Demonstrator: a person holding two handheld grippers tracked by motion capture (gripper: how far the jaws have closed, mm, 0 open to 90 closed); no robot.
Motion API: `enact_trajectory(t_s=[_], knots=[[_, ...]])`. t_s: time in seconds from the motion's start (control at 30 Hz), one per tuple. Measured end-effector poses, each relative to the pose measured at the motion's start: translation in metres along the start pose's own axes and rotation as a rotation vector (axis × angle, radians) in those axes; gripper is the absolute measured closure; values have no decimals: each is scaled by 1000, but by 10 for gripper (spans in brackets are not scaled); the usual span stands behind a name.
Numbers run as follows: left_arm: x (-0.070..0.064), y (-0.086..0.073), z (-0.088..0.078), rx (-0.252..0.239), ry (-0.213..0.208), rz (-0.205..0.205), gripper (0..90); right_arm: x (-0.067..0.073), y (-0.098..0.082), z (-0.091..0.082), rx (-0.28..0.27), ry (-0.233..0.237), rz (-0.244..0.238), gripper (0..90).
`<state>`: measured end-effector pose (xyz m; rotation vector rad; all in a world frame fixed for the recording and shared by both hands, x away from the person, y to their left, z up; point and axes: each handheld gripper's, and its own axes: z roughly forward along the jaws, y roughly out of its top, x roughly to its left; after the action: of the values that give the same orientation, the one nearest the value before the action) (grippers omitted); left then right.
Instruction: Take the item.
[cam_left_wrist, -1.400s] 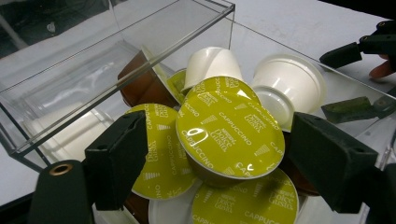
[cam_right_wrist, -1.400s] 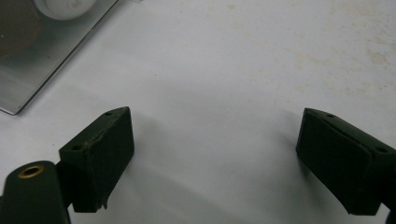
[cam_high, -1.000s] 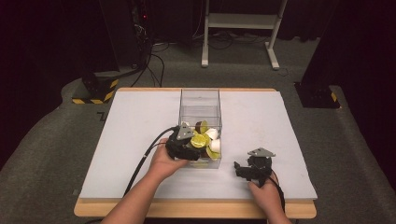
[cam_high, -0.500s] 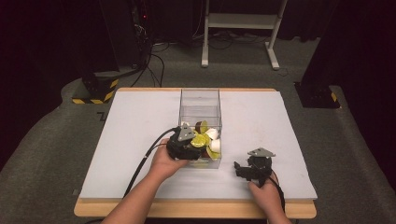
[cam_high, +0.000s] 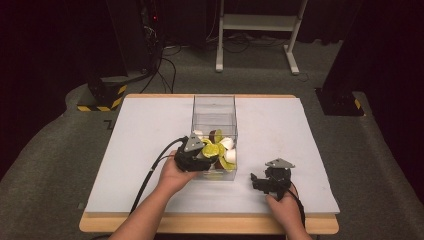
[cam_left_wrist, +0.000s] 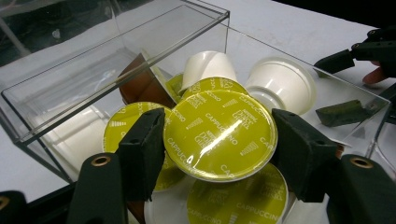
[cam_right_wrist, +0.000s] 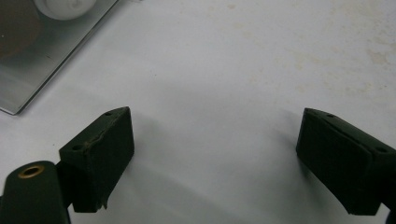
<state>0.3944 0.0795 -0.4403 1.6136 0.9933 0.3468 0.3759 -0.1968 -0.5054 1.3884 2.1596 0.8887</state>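
Your right hand-held gripper (cam_high: 257, 181) sits nearest you, low over the white bench (cam_high: 150, 125), just right of the box and apart from it. In the right gripper view its jaws stand wide apart with bare bench surface between them, and a corner of the clear wall shows at upper left.

Your left hand (cam_high: 175, 175) holds the left hand-held gripper (cam_left_wrist: 217, 149) at the near end of the clear plastic box (cam_high: 214, 107), reaching in over its near-left edge. In the left gripper view its jaws are pinching a yellow-lidded capsule (cam_left_wrist: 219, 135) by the rim, one pad on each side, the foil lid facing the camera and printed CAPPUCCINO.

Under and around that capsule, inside the box, lie more yellow-lidded capsules (cam_left_wrist: 236, 203), two white capsules (cam_left_wrist: 280, 84) tipped on their sides, and a brown capsule (cam_left_wrist: 142, 86) against the box's wall.

The far half of the box is see-through down to the bench. Beyond the bench you have grey floor (cam_high: 60, 150), cables (cam_high: 167, 65) and a white stand (cam_high: 260, 22) against the dark background.
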Motion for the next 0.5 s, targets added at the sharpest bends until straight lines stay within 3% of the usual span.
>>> enact_trajectory(t_s=[0.5], knots=[[1,4,-11,-33,-3,-26,378,0,0,0,0,0,0,112]])
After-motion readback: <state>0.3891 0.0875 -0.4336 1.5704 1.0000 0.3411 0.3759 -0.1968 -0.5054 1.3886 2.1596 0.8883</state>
